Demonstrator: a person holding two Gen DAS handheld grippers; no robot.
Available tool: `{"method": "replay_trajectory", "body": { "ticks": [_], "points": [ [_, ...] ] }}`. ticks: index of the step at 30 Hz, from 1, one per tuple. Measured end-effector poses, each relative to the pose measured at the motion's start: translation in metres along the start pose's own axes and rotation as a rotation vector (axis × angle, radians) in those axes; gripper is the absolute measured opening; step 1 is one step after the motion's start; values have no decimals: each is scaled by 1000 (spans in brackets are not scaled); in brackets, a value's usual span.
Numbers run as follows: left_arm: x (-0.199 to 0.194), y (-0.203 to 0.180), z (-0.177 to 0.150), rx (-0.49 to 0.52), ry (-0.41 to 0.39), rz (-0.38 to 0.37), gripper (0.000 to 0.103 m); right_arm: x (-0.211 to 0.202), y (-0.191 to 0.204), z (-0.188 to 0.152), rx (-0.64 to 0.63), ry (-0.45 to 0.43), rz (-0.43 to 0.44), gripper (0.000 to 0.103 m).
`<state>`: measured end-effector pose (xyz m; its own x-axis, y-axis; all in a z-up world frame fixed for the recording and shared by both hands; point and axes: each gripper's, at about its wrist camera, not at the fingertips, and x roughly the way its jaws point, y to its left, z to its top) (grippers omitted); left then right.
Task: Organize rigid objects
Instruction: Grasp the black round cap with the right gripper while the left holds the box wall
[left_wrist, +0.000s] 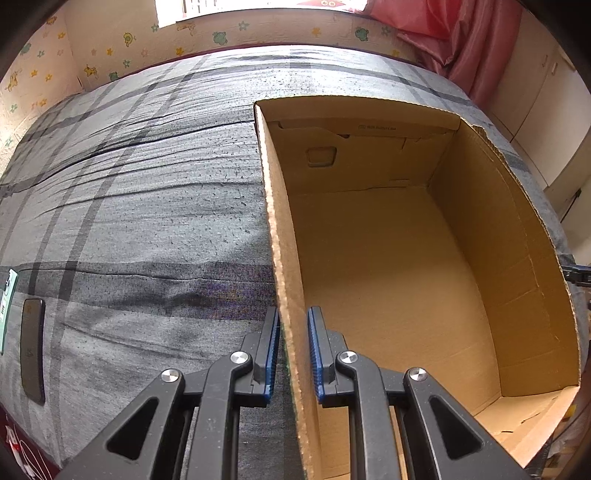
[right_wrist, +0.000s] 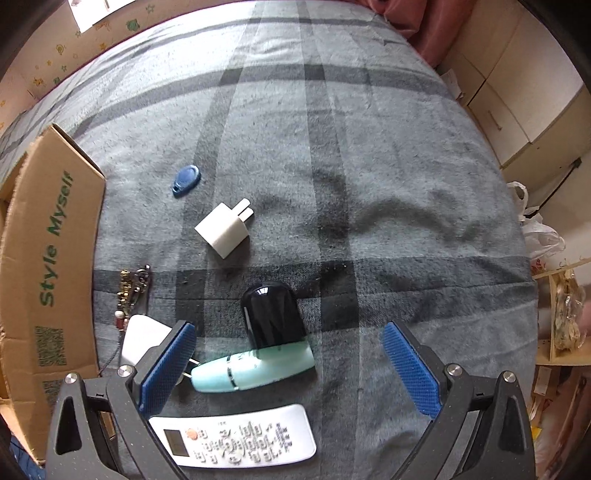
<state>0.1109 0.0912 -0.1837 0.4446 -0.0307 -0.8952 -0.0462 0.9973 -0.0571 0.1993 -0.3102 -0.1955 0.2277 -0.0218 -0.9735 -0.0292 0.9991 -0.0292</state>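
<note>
Surroundings: a grey plaid blanket (right_wrist: 332, 147) is covering the bed; a pink curtain (left_wrist: 461, 40) is hanging at the far right corner.
Obstructions: a bunch of keys (right_wrist: 131, 291) and a second white plug (right_wrist: 142, 338) are lying just beside the left pad of the right gripper (right_wrist: 288, 363).
Cardboard box (left_wrist: 388, 258): sitting open-topped on the blanket, nothing lying inside.
Left gripper (left_wrist: 293, 350): pads are clamping the box's near side wall, one pad outside, one inside.
Right gripper state: jaws are standing wide apart, gripping nothing.
Mint bottle with black cap (right_wrist: 258, 347): lying on its side between the open pads, cap pointing away from the camera.
Remote control (right_wrist: 236, 439): lying crosswise, nearest the camera.
White charger (right_wrist: 225, 230): prongs pointing up-right.
Blue key tag (right_wrist: 186, 179): lying beyond the charger.
Left view only: box interior; a dark phone (left_wrist: 33, 354) at the left edge.
Right view only: the box's green printed lettering.
</note>
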Motion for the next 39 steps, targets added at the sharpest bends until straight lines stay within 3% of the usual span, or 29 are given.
{"method": "replay_trajectory", "body": {
  "ticks": [11,18,21,22,34,39],
  "points": [
    [0,1,0,2,-1,-2,17,32,-10,12,36,27,14,102],
    [0,-1,1,10,5,6,17,41,-12,14,41,61,58,86],
    [0,0,1,11,7,7,17,50,-12,12,31,77,55,59],
    [0,0,1,13,8,8,17,51,-12,11,30,81,64,42],
    [0,-5,1,22,3,25,17,42,1,4,8,62,36,42],
    [-1,-8,0,35,4,41,17,20,15,9,-11,36,44,42]
  ]
}}
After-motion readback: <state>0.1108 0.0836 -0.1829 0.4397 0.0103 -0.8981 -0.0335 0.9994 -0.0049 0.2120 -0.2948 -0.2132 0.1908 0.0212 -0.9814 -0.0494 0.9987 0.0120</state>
